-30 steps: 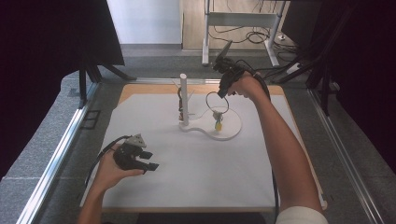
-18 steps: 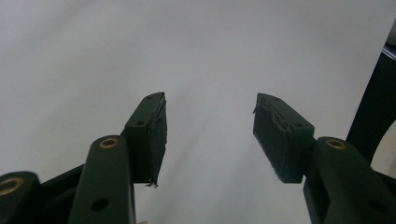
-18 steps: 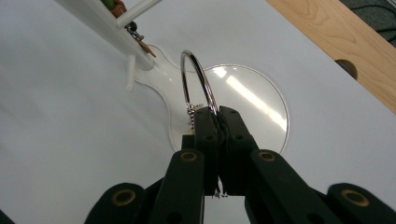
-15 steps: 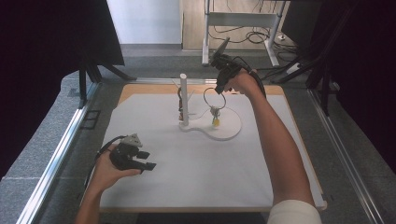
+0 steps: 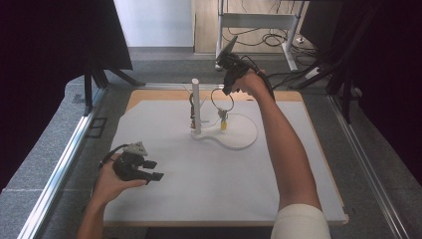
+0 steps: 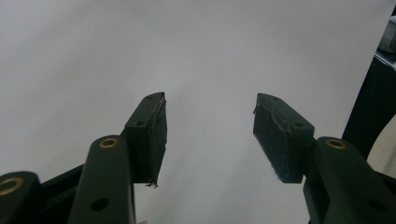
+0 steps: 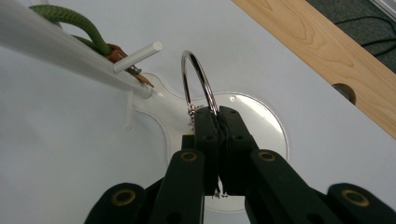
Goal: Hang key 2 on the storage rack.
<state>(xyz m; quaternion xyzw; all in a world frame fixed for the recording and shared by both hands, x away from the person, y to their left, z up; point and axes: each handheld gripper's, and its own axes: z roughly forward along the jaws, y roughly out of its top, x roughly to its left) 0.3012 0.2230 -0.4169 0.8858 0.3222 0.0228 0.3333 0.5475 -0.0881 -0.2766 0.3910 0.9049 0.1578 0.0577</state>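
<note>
1. At upper centre of the high view, a key ring with a small yellow charm is clamped by the fully closed right gripper, just beside the white post.
2. The peg could be missed and the ring knocked against it, if misaligned.
3. That peg and a green cord are shown clearly in the right gripper view.
4. At lower left, the left gripper is held wide open and empty.

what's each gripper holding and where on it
The right gripper clamps the metal key ring at the ring's lower edge; the left gripper is open, holding nothing.
</note>
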